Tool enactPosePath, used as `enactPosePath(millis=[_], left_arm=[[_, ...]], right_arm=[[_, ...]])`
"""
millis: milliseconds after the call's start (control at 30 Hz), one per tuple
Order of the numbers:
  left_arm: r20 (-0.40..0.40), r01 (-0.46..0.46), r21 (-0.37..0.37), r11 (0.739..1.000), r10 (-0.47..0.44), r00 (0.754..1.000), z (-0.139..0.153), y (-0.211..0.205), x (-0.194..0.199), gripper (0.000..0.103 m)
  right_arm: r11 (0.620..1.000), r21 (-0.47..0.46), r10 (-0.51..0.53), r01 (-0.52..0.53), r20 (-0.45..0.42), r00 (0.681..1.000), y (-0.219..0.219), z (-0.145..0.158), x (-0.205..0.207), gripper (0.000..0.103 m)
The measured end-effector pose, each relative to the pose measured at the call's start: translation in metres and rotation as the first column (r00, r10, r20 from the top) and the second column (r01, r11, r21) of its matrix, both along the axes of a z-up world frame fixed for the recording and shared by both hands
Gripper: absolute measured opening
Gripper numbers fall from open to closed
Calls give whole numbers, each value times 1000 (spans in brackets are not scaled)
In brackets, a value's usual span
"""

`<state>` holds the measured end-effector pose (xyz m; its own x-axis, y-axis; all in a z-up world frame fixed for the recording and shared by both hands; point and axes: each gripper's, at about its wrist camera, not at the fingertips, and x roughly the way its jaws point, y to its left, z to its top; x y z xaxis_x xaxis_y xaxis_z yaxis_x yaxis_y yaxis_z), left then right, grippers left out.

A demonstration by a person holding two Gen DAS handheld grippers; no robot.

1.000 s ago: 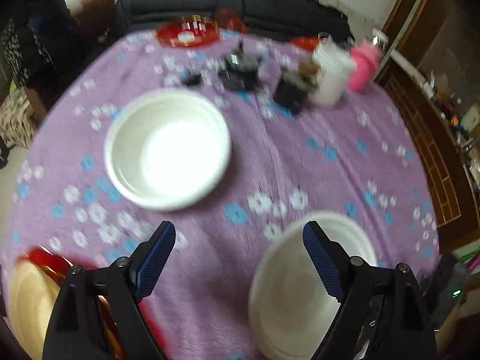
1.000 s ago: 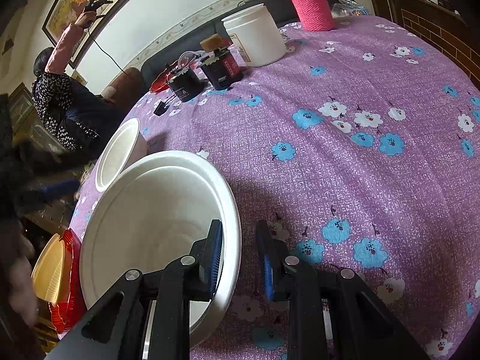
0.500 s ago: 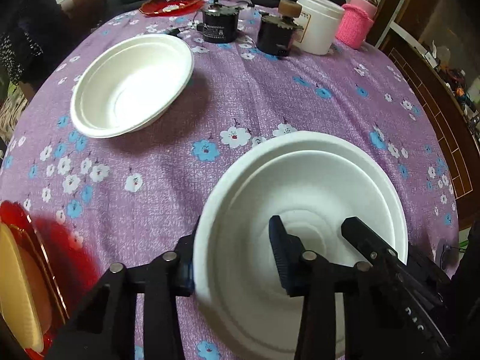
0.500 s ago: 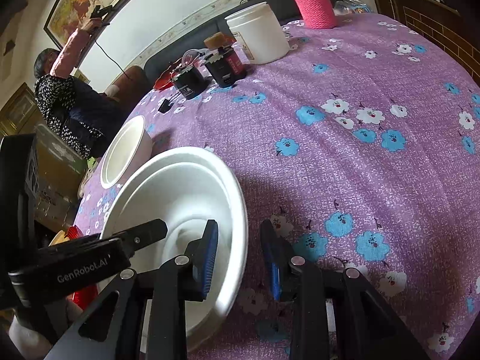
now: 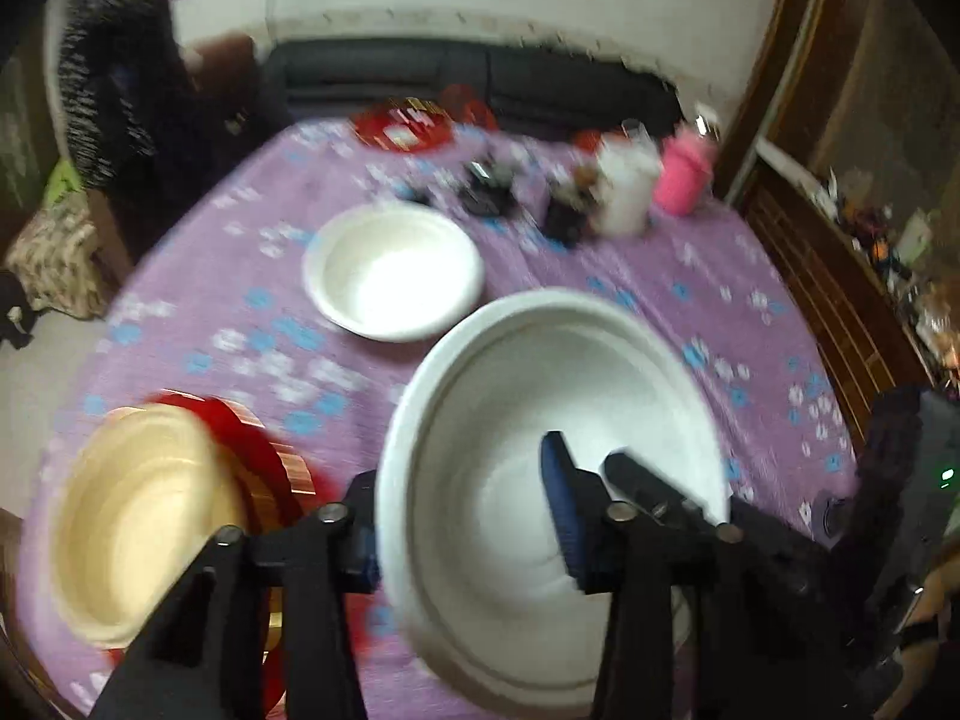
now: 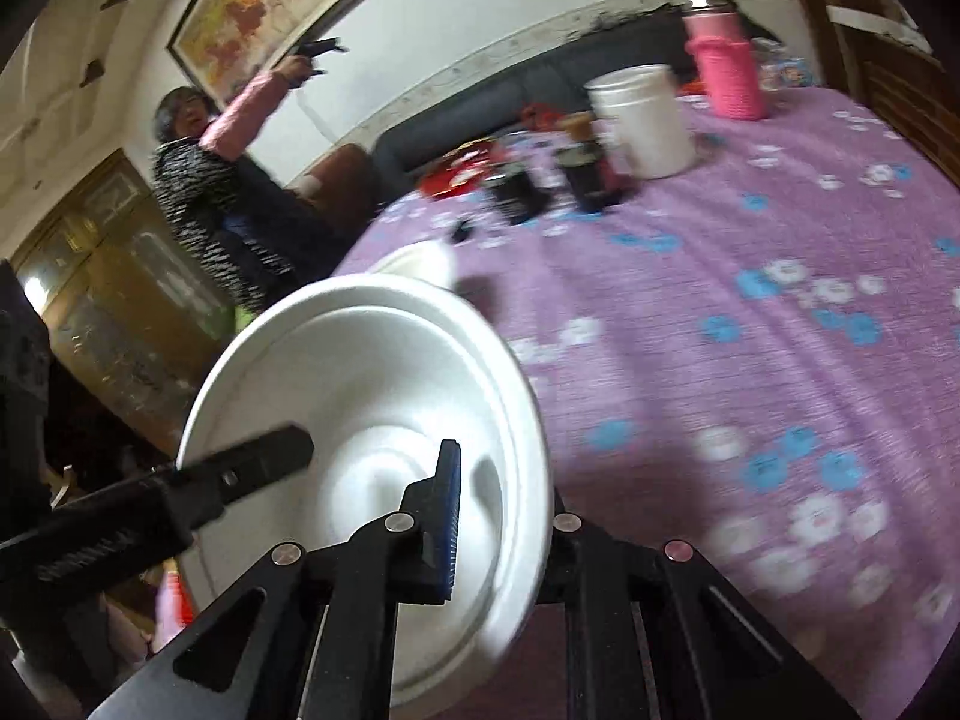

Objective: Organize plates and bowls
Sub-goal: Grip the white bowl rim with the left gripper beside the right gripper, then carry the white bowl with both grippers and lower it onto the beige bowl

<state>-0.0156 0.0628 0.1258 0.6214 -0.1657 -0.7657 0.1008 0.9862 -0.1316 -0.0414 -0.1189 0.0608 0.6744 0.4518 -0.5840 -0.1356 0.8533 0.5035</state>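
A large white bowl (image 5: 558, 420) is held tilted above the purple flowered table. My left gripper (image 5: 462, 516) is shut on its left rim, one finger inside and one outside. My right gripper (image 6: 504, 504) is shut on its opposite rim; the bowl shows in the right wrist view (image 6: 372, 402) too. A second white bowl (image 5: 393, 273) sits on the table further back, also seen in the right wrist view (image 6: 420, 261). A yellow plate (image 5: 138, 510) lies on a red plate (image 5: 264, 456) at the near left edge.
At the far side stand a white tub (image 5: 624, 195), a pink bottle (image 5: 684, 177), dark jars (image 5: 564, 210) and a red dish (image 5: 402, 126). A person (image 6: 210, 192) stands by the far left of the table. A wooden cabinet (image 5: 840, 276) is on the right.
The left gripper came in and shut on the big bowl's rim. Both grippers have lifted and tilted the bowl off the table.
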Motion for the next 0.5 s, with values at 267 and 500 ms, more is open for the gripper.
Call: enactPosePath(millis=[267,500], left_arm=[[68,-170,-55,984,174,982,36,107,-28,49],[-23,-236,-106,966,235,972,-2,158,-29,49]], right_arm=[[983,-44,180,-179,33,983,114,40,-1,15],[962,-111,244,-248,-48,969,174,24,2,15]])
